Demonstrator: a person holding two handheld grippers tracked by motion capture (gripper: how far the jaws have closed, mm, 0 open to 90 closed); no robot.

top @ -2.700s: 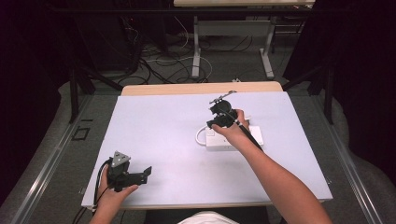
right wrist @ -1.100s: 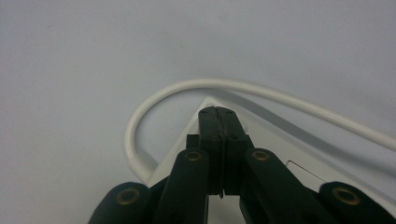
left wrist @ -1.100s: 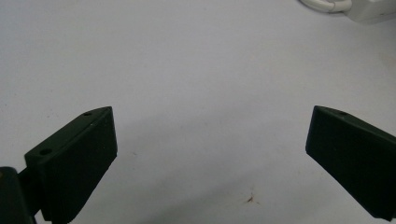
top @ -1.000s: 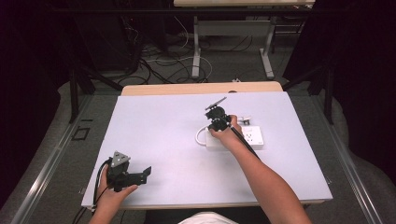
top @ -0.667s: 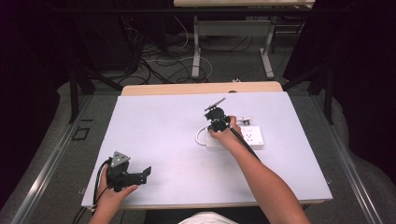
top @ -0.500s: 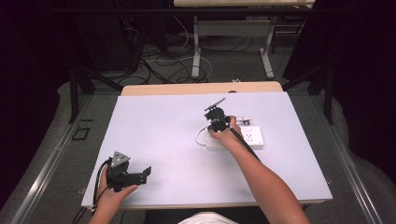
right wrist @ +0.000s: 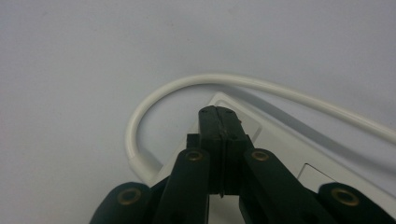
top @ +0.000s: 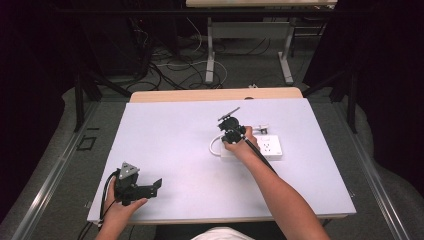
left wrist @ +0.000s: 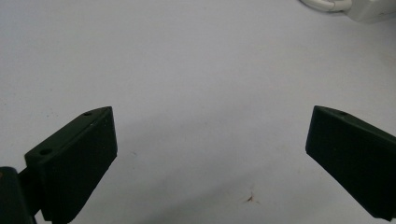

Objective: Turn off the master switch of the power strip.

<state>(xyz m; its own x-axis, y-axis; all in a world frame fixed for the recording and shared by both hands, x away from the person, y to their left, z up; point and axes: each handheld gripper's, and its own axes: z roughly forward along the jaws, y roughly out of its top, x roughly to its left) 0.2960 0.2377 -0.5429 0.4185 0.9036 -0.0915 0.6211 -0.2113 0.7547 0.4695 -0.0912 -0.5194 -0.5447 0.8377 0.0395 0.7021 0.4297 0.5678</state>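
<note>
Pressing its closed jaws down on the end of the white power strip (right wrist: 280, 144), the right gripper (right wrist: 218, 114) is working at what appears to be the strip's switch, near where the white cord (right wrist: 140, 121) loops out of the housing. Nothing is pinched between the jaws; they are pressed flat together. The power strip (top: 260, 148) is lying right of centre on the white table (top: 170, 140), with the right gripper (top: 231, 134) standing over its left end. The left gripper (top: 142, 187) is resting near the front left corner of the table, its jaws spread wide over bare surface.

Risks from this position, as a judgement: the jaw tips are sitting close to the housing edge, so an off-centre push is likely to slide them onto the cord. Since nothing is bracing the strip, a sideways load could skid it across the smooth tabletop.
</note>
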